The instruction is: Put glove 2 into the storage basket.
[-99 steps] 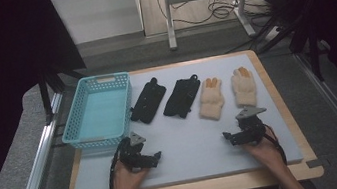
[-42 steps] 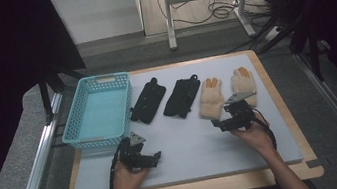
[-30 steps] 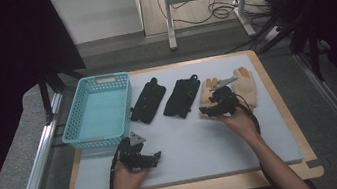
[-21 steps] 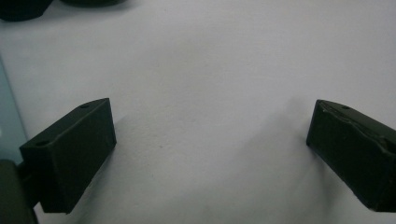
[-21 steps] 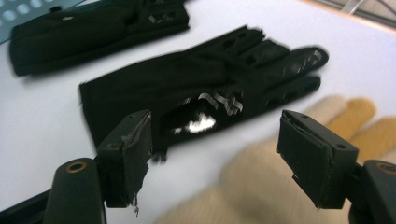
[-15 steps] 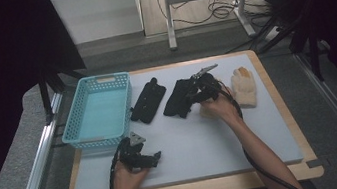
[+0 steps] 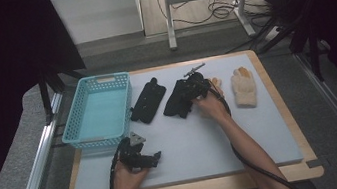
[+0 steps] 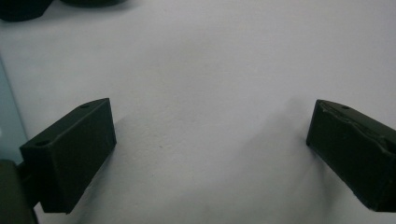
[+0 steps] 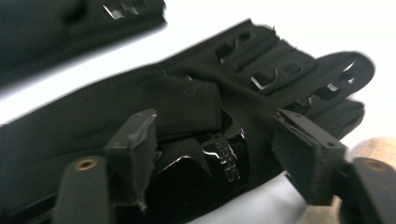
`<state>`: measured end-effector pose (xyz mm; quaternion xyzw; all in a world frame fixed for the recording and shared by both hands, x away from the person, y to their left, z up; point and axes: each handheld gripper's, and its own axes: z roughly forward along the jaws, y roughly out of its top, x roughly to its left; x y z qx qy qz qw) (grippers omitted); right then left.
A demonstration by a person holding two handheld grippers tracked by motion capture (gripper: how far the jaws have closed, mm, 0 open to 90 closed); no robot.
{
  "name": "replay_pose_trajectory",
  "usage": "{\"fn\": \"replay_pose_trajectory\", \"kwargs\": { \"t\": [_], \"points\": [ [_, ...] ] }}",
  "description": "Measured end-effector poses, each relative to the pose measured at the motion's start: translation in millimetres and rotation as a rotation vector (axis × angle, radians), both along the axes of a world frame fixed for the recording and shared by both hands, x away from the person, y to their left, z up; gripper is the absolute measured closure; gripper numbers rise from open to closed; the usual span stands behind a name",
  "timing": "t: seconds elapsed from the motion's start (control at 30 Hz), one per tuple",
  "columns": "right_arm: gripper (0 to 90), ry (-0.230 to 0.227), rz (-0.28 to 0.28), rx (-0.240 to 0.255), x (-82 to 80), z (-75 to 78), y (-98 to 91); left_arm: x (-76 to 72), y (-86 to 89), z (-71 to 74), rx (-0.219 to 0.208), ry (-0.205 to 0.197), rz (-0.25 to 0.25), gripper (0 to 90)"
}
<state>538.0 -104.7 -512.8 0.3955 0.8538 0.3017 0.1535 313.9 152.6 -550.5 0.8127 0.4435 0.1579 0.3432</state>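
Centre of the high view: right gripper [image 7: 187, 90] is poised over the black fabric glove with glossy patch [image 7: 180, 97], jaws spread astride its width, long axis upper right to lower left; left gripper [image 7: 141, 158], spread and empty, is held well apart.

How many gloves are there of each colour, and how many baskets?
Black gloves: 2, one beside the basket, one under the right gripper
Tan gloves: 2, one lying clear, one partly hidden behind the right hand
Blue baskets: 1
Total: 5 things
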Motion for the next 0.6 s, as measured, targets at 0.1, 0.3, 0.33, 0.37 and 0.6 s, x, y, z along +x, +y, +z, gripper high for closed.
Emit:
{"fn": "replay_pose_trajectory", "kwargs": {
  "t": [0.1, 0.3, 0.33, 0.37, 0.6],
  "points": [
    [29.3, 0.015, -0.014, -0.023, 1.5, -3.3, 3.6, 0.1, 0.0, 0.0, 0.0, 0.001, 0.0, 2.0],
    [58.7, 0.025, -0.015, 0.003, -2.6, -4.7, 3.5, 0.0, 0.0, 0.0, 0.0, 0.0, 0.0, 2.0],
    [63.4, 0.003, -0.017, -0.019, -3.8, -4.7, 3.2, 0.0, 0.0, 0.0, 0.0, 0.0, 0.0, 2.0],
    [66.6, 0.001, -0.024, -0.014, -3.8, -4.8, 2.1, 0.0, 0.0, 0.0, 0.0, 0.0, 0.0, 2.0],
    [84.8, 0.009, -0.002, -0.006, -4.3, -2.5, -0.9, 0.0, 0.0, 0.0, 0.0, 0.001, 0.0, 2.1]
  ]
}}
